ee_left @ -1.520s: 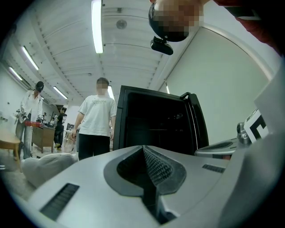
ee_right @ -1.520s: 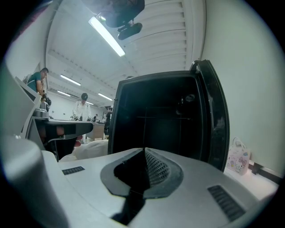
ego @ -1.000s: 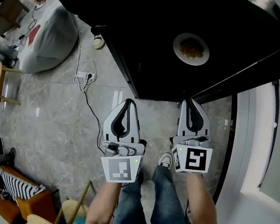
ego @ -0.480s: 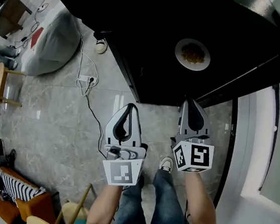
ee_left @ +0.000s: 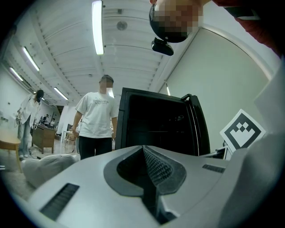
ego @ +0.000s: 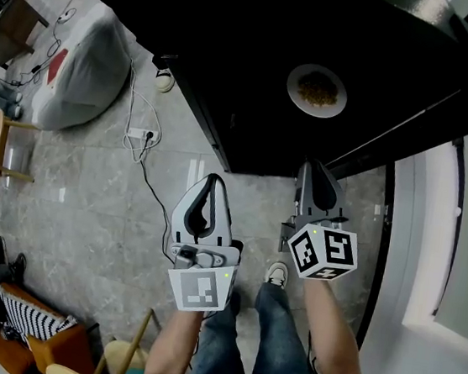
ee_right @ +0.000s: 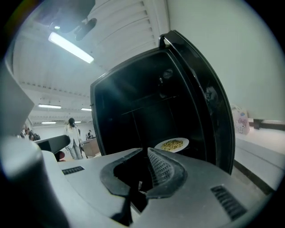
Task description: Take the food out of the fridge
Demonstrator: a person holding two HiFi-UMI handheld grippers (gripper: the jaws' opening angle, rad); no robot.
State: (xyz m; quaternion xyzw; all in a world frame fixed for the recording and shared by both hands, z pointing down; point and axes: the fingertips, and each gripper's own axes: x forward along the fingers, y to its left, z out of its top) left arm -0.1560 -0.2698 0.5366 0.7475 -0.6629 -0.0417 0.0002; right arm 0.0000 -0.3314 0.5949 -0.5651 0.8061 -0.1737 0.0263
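Moved: right tool (ego: 315, 165) has tipped since a second ago, and its marker cube (ego: 323, 252) is now canted and a bit higher in the head view. Left tool (ego: 212, 178) and plate (ego: 317, 90) are roughly where they were.
Fridge (ego: 233, 55): black, door open, dark inside, fills the top of the head view.
Floor (ego: 89, 198): grey stone tile, with a white cable and power strip (ego: 139, 135) lying left of the fridge.
Beanbag (ego: 84, 66): grey, on the floor well left of the fridge.
Bystander (ee_left: 95, 118): white t-shirt, standing beside the fridge in the left gripper view.
Left tool: jaws closed pad to pad, nothing in them, held over the floor short of the fridge.
Right tool: jaw tips together, empty, nose at the fridge's front edge, aimed toward the plate.
Plate: white, inside the fridge, well apart from both tools.
Food (ego: 317, 88): yellowish-brown heap in the middle of the plate.
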